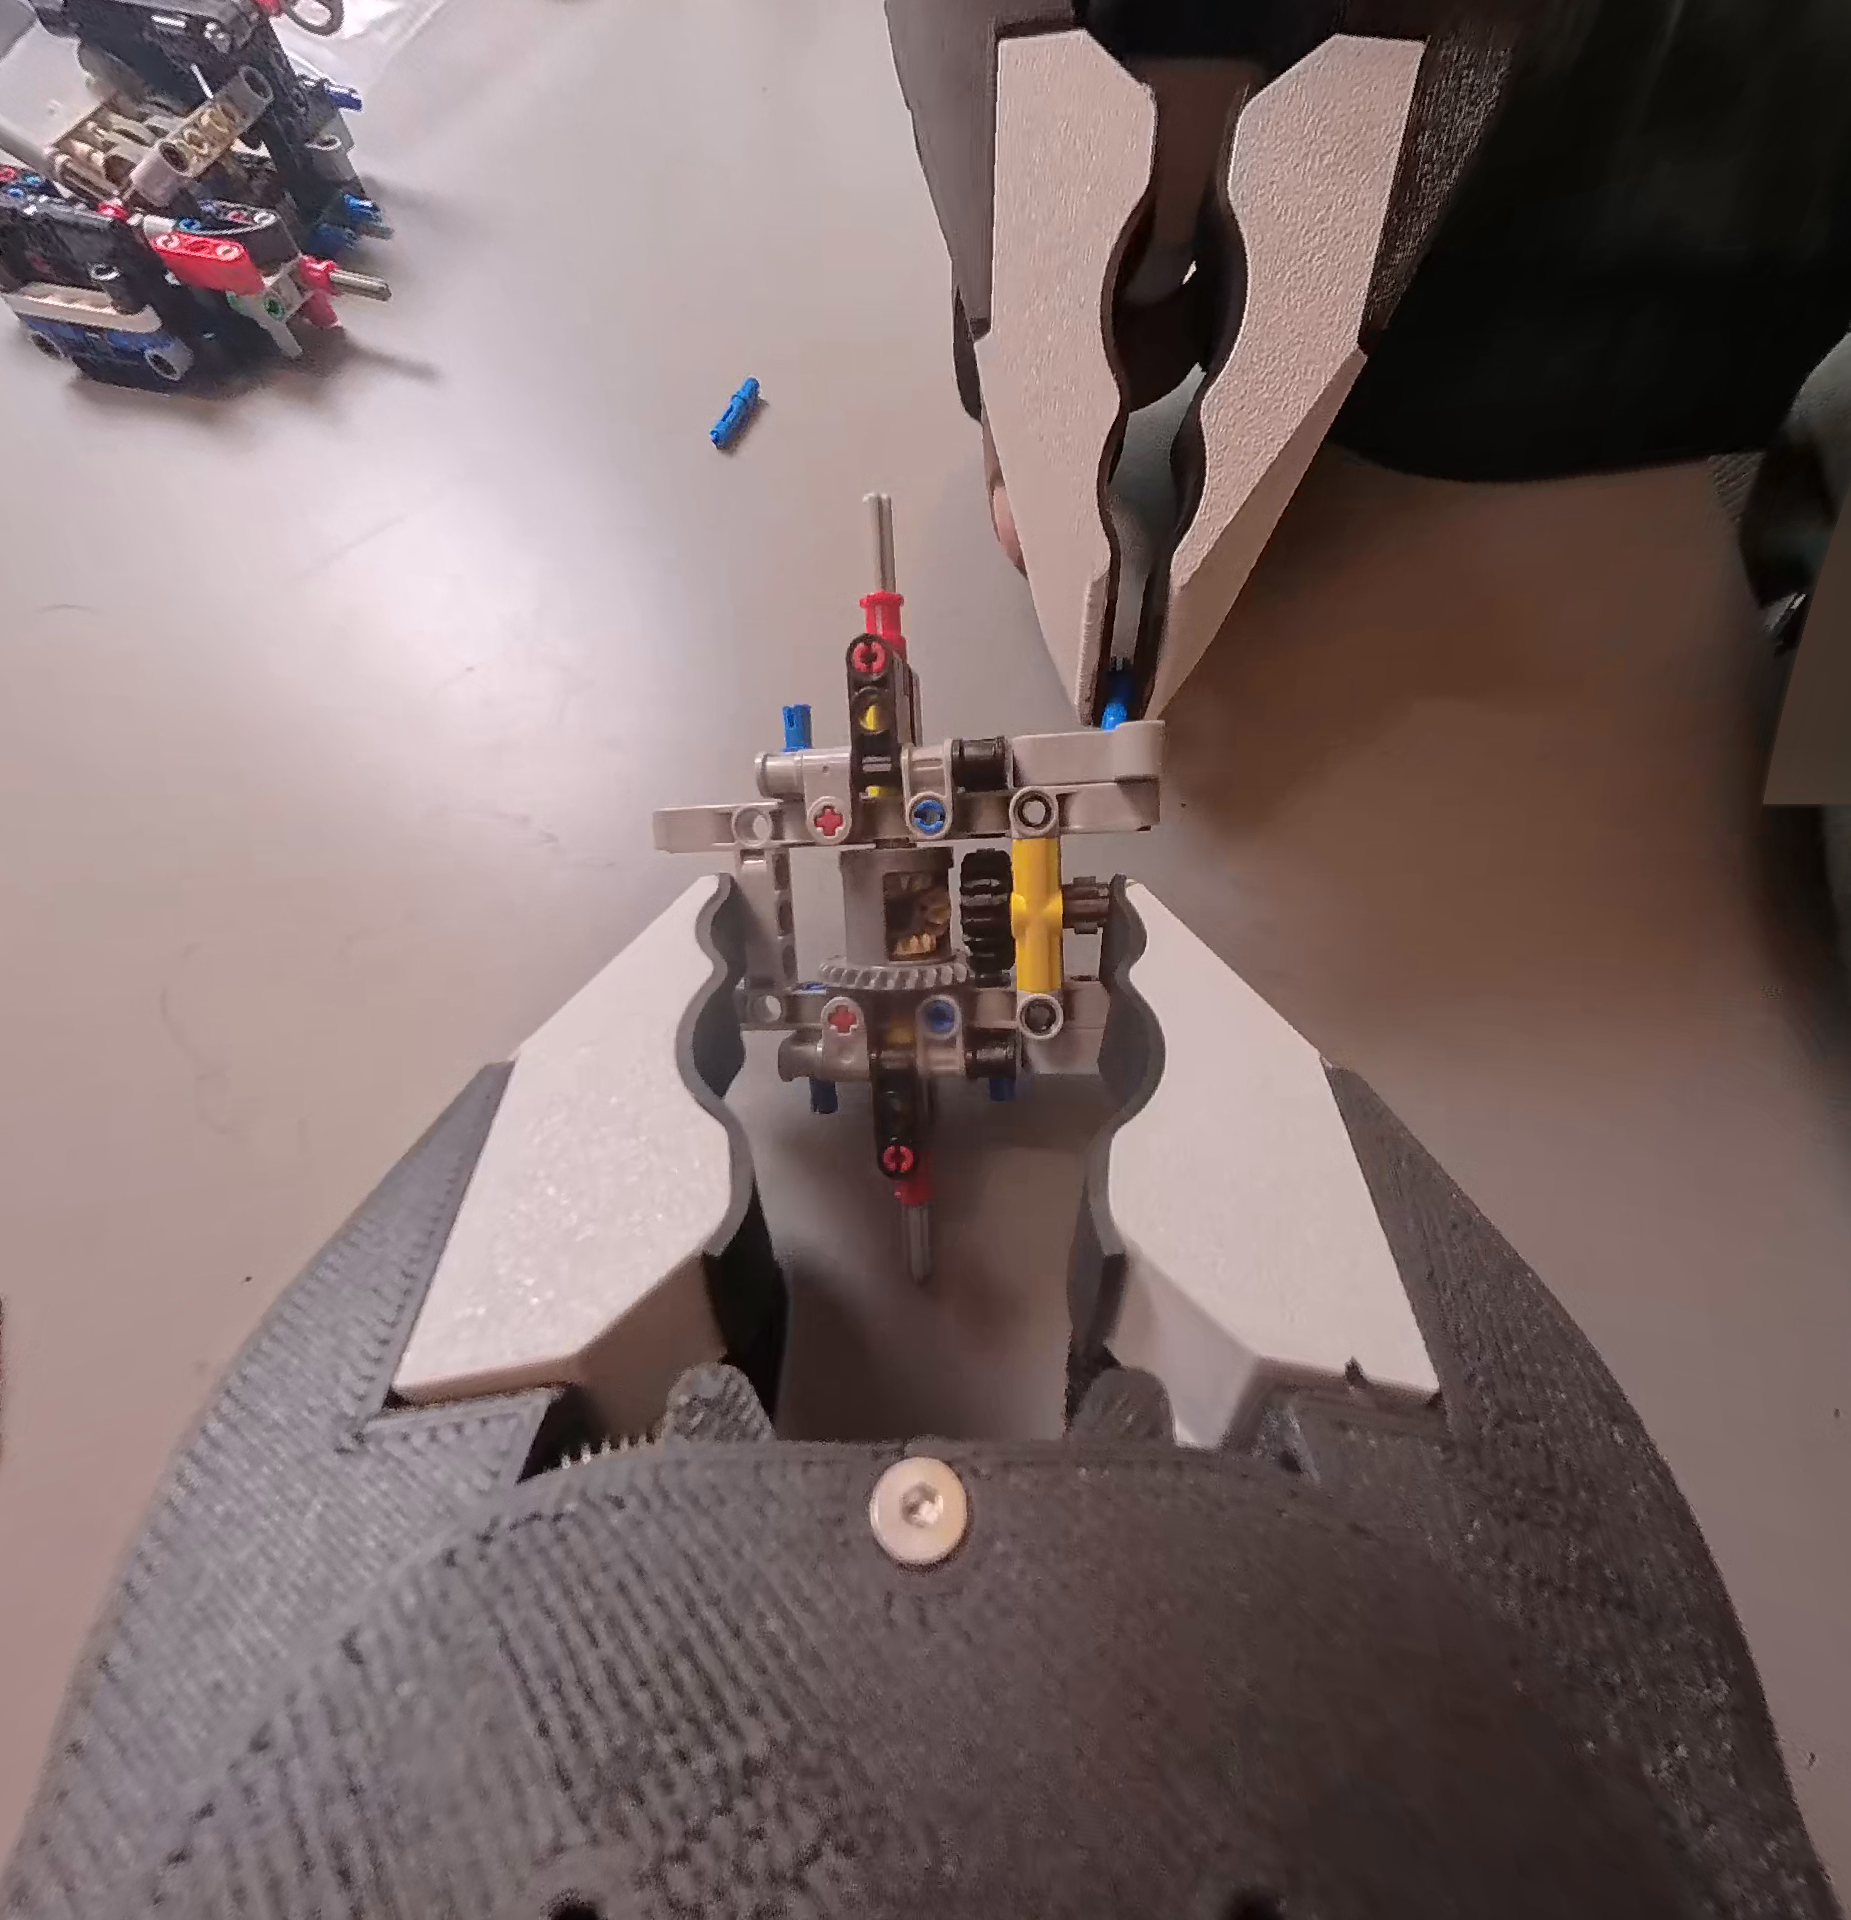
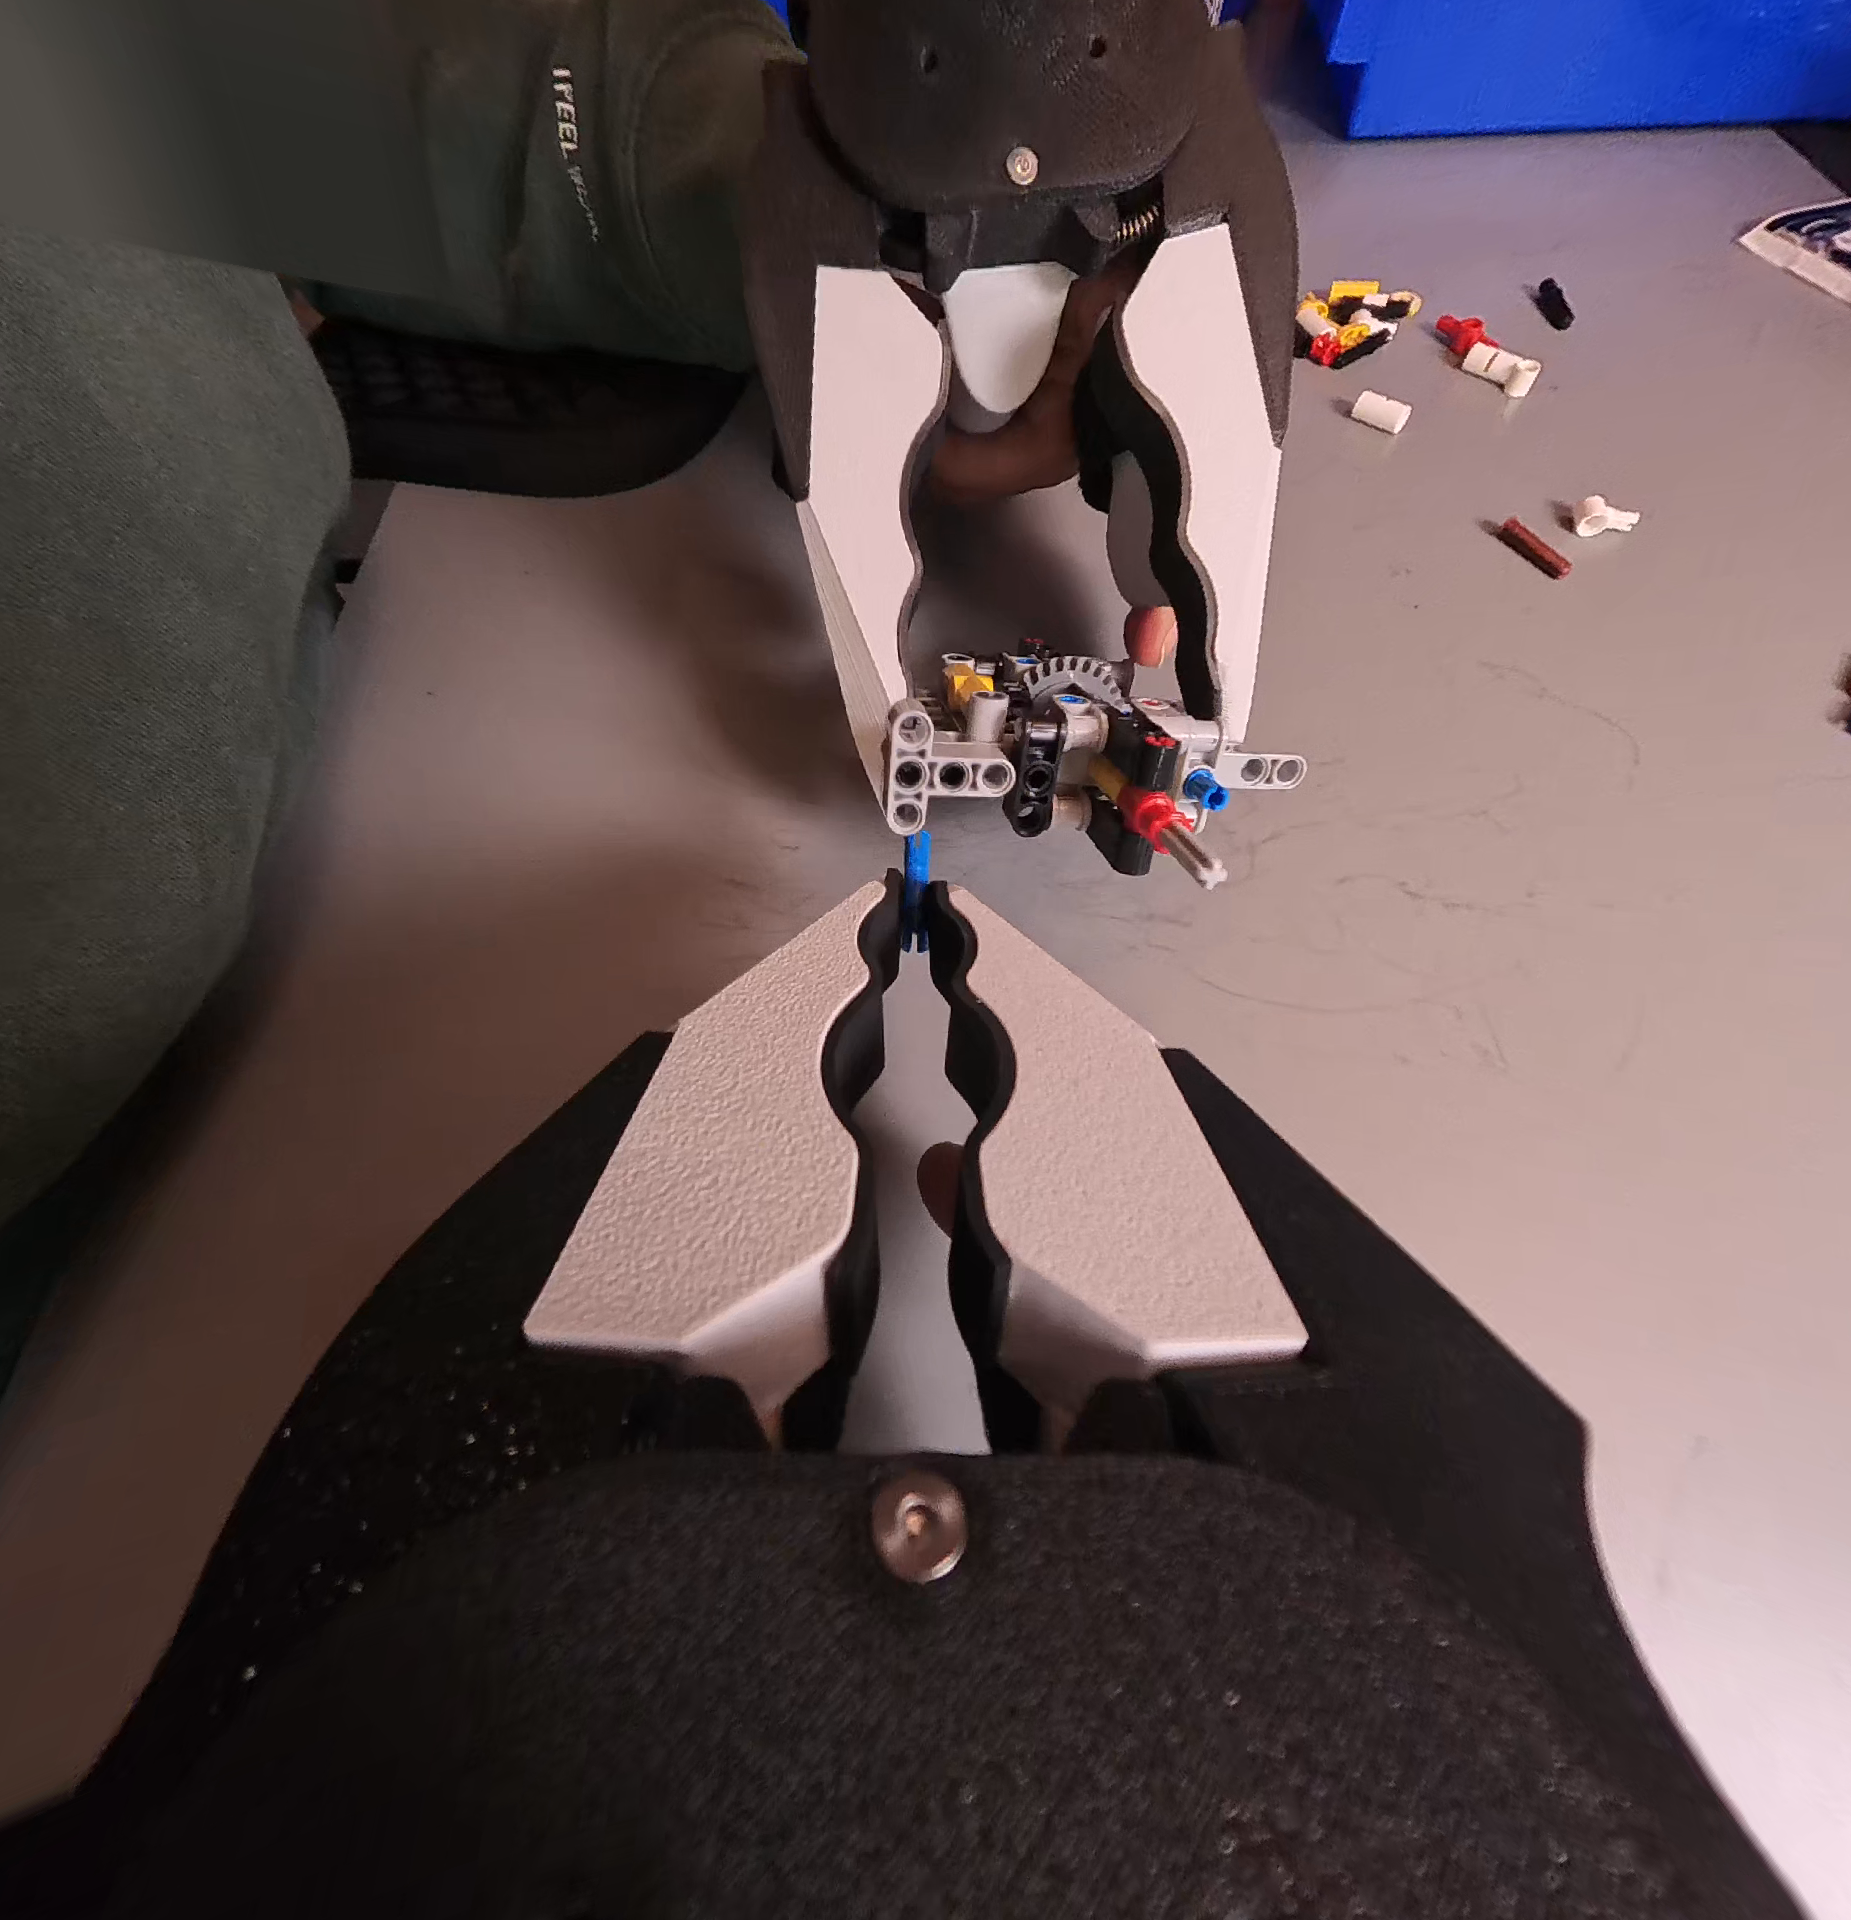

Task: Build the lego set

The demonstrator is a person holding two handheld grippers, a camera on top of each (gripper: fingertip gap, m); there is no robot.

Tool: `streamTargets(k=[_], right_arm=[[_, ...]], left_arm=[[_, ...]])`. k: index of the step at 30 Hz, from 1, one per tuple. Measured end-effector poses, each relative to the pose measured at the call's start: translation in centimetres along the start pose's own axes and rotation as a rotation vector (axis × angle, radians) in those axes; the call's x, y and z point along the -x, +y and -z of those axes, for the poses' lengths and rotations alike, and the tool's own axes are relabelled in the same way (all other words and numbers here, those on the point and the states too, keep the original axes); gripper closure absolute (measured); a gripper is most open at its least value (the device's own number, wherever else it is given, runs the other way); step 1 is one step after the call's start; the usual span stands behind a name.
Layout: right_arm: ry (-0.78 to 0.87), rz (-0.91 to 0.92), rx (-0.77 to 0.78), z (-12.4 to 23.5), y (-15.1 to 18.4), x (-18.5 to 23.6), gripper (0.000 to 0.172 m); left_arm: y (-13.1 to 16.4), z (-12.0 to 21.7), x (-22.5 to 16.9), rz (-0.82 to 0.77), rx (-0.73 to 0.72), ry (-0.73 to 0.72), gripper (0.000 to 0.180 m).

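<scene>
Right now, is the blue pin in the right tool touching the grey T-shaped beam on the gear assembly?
Touching, as far as the right wrist view shows: the blue pin, pinched in the right tool, has its tip against the lowest hole of the grey T-beam.

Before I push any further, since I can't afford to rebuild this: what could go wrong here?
1. The blue pin is pinched only at the right gripper tips, just below the grey T-beam; slightly off the hole, it may twist or pop out.
2. The left gripper clamps the gear assembly by its sides, so a push could pivot it or loosen beams.
</scene>
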State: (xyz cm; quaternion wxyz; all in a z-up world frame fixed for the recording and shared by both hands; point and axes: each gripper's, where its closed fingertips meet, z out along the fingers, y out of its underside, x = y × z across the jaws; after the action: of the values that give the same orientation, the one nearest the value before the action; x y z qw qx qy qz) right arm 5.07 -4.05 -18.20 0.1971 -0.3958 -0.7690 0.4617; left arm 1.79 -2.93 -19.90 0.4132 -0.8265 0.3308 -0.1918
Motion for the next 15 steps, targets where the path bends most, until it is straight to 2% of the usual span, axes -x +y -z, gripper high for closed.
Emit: streamTargets(k=[15], right_arm=[[0.027,0.079,0.042,-0.12,0.23,0.33,0.169]], left_arm=[[0.85,-0.25,-0.13,-0.017,0.079,-0.026,0.112]])
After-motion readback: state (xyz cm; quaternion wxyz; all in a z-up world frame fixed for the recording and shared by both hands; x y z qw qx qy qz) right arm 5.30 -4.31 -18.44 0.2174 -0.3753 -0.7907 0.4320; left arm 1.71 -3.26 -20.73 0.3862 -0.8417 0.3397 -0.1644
